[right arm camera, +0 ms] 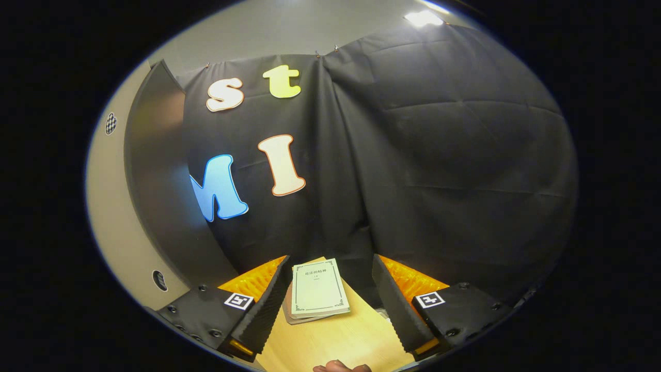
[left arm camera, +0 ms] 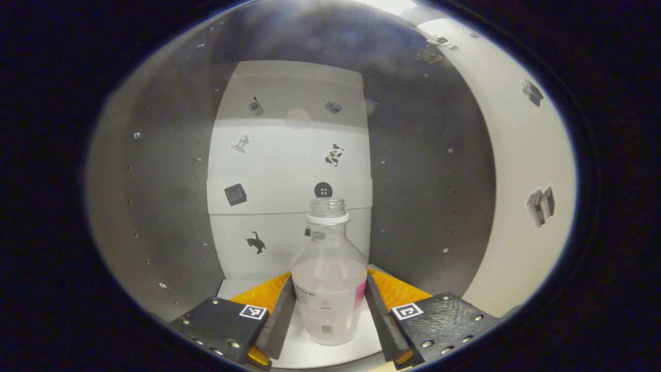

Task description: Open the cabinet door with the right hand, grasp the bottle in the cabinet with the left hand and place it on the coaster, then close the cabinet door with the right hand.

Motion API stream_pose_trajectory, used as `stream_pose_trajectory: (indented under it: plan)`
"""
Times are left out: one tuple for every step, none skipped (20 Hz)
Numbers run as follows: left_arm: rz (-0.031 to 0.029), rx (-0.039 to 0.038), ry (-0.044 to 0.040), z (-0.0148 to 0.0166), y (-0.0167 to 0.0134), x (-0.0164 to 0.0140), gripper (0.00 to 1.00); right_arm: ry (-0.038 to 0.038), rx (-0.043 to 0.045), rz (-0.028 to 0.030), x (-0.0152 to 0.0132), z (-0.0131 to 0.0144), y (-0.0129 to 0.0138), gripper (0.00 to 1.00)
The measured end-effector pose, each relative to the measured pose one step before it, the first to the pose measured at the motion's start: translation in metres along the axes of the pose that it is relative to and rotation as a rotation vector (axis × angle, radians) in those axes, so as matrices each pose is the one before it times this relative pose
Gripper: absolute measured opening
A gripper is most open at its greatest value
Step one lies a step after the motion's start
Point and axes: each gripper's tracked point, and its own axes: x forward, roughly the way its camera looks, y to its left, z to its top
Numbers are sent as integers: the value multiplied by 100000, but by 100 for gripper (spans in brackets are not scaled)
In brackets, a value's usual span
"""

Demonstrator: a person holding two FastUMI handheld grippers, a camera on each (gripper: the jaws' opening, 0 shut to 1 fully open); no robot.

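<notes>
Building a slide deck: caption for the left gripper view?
Left gripper straddles a clear bottle inside the open cabinet.

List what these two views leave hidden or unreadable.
- Bottle: in the left gripper view, the left gripper fingers cover its lower sides, so actual contact is unclear.
- Bottle's label print: too small to read.
- Book: in the right gripper view, one edge sits behind a right gripper finger; cover text too small.
- Hand: cut off by the bottom edge.
</notes>
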Motion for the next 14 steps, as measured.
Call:
stream_pose_trajectory:
  plan:
    - [-759, 1064, -1363, 568, -52, -836, 72, 265, -192, -77, -391, -114, 80, 98]
    - [-677, 1502, -1084, 560, -34, -861, 72, 735, 260, -219, -443, -192, -46, 98]
    - [-443, 1834, -715, 342, 40, -1018, 72, -47, 427, 157, -618, 38, 65, 98]
    - [-10, 2095, -889, 519, 167, -1076, 71, -1128, 31, -345, -528, 277, -1, 98]
    - [83, 2059, -746, 324, 132, -1294, 71, -1304, -156, -1165, -559, 299, -272, 98]
    - [292, 2138, 31, 224, 240, -1418, 71, -423, -48, -770, -458, 66, -114, 98]
    - [725, 1389, -105, 134, 434, -1407, 71, 202, 186, -119, -455, 35, -6, 98]
    - [1019, 1157, -19, 74, 480, -1317, 71, 132, 13, 120, -309, 31, 85, 98]
    - [1147, 549, 116, -151, 524, -1387, 71, -144, -291, -46, -503, 45, 52, 98]
    - [1229, 57, 326, -240, 527, -1312, 72, -141, -163, -74, -339, 95, 47, 98]
    - [1577, -59, 561, -453, 676, -1374, 71, -292, 150, 563, -412, 103, 264, 98]
    - [1383, -137, 451, -333, 742, -1374, 71, -481, 154, 1061, -255, 132, 483, 98]
    - [1800, 355, -1, -225, 483, -1364, 71, 22, -69, 667, -215, 63, 366, 98]
    - [1539, 308, -27, -366, 733, -1193, 71, 257, -346, 709, -105, 27, 325, 98]
